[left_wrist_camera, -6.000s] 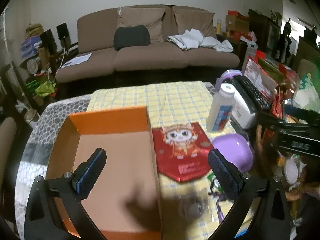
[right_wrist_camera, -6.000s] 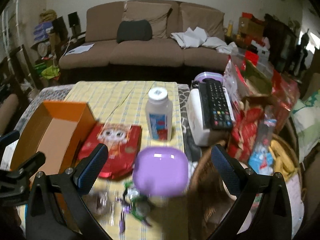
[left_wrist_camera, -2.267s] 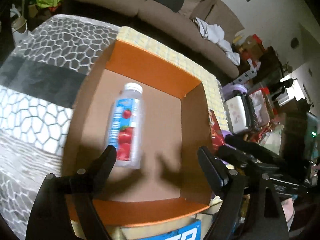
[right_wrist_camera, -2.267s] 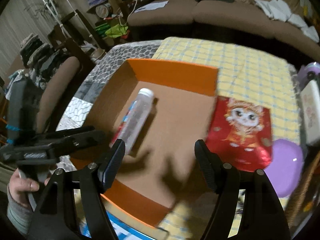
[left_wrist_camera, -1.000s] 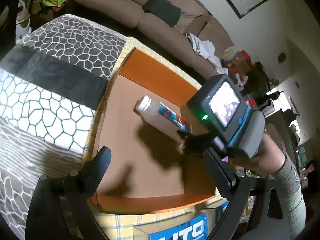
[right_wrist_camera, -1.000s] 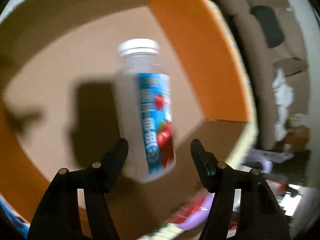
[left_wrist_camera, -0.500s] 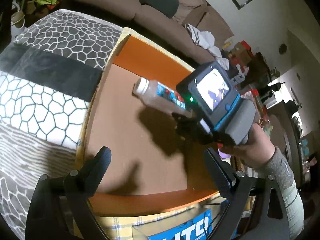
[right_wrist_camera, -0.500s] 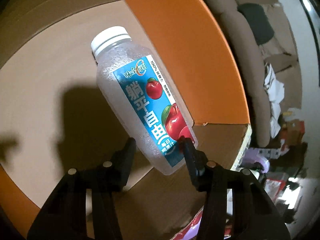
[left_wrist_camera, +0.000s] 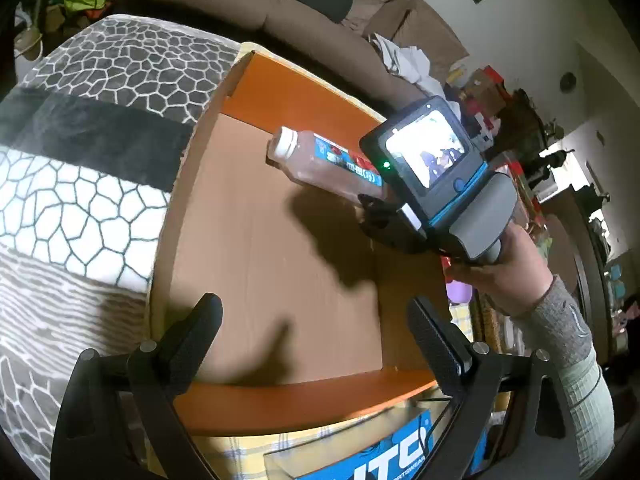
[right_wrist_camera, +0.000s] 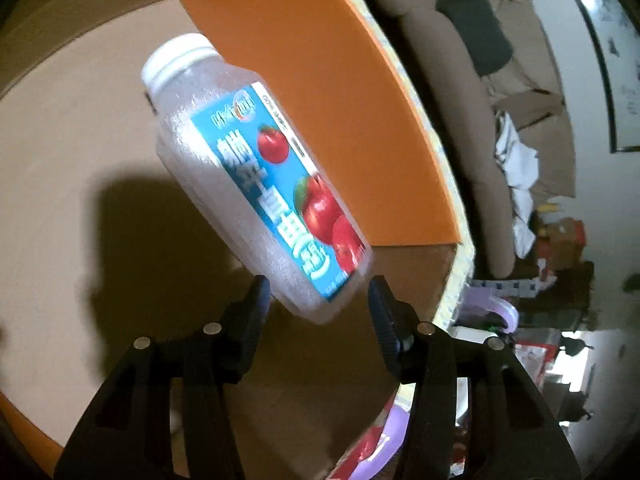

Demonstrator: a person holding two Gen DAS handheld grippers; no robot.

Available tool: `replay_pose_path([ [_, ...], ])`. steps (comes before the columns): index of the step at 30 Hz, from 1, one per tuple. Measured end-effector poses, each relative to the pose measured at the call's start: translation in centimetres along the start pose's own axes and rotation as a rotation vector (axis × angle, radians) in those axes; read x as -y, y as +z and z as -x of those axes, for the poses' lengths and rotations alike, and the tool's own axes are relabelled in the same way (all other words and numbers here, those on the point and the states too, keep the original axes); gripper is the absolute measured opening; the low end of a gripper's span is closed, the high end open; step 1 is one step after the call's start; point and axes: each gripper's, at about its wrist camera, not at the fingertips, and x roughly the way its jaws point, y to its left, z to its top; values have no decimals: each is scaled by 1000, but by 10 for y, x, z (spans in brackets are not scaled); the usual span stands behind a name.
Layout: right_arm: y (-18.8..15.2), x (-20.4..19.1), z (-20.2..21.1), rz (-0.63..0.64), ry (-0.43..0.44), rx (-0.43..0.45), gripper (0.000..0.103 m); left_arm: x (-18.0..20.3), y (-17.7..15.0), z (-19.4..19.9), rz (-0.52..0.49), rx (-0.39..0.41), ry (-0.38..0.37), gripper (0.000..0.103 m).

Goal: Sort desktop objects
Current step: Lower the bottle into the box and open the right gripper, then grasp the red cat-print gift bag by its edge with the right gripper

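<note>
Left wrist view: the right hand (left_wrist_camera: 504,276) reaches in from the right of the frame, sleeve at lower right, carrying the right claw (right_wrist_camera: 320,292) over the orange cardboard box (left_wrist_camera: 280,400). The box sits on a tabletop under a grey-and-white stone-pattern cloth (left_wrist_camera: 80,200); a brown sofa (left_wrist_camera: 256,8) stands along the top of the frame. The right claw's jaws are closed on the base of the apple juice bottle (right_wrist_camera: 256,192), tilted, its cap toward the upper left. The left claw (left_wrist_camera: 316,344) hangs wide open at the frame's bottom, holding nothing.
</note>
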Motion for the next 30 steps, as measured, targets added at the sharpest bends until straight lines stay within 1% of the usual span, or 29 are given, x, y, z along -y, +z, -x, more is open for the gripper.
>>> replay_pose_path([
  [4, 0, -1, 2, -23, 47, 8, 50, 0, 0, 0, -1, 0, 4, 95],
  [7, -3, -1, 6, -6, 6, 20, 50, 0, 0, 0, -3, -1, 4, 95],
  [9, -7, 0, 11, -12, 23, 30, 52, 1, 0, 0, -7, -4, 1, 95],
  [10, -11, 3, 19, -29, 57, 42, 53, 1, 0, 0, -11, -3, -3, 95],
  [12, -20, 10, 31, -60, 114, 77, 60, 6, 0, 1, -30, 0, 0, 96],
  [13, -31, 17, 43, -104, 166, 109, 63, 9, -1, 1, -44, 2, 4, 100],
  [14, -39, 22, 51, -137, 215, 135, 68, 13, -2, 2, -63, 5, 8, 103],
  [16, -63, 36, 70, -221, 341, 193, 76, 20, -4, 2, -89, 9, 18, 103],
  [18, -83, 46, 80, -284, 432, 226, 88, 30, -8, 2, -137, 17, 37, 103],
  [19, -99, 57, 84, -321, 510, 245, 91, 35, -9, 2, -157, 25, 46, 103],
  [20, -110, 62, 86, -346, 547, 251, 98, 41, -12, 2, -172, 29, 50, 103],
  [21, -119, 67, 87, -373, 574, 254, 101, 47, -15, 0, -178, 25, 48, 103],
  [24, -158, 90, 90, -473, 628, 279, 101, 67, -23, -5, -202, -8, 14, 103],
  [25, -176, 108, 87, -539, 656, 289, 101, 74, -26, -7, -213, -15, 14, 103],
  [27, -201, 116, 86, -624, 686, 294, 101, 93, -32, -10, -248, -26, 26, 103],
  [30, -238, 135, 64, -757, 754, 274, 101, 121, -39, -15, -319, -35, 51, 103],
])
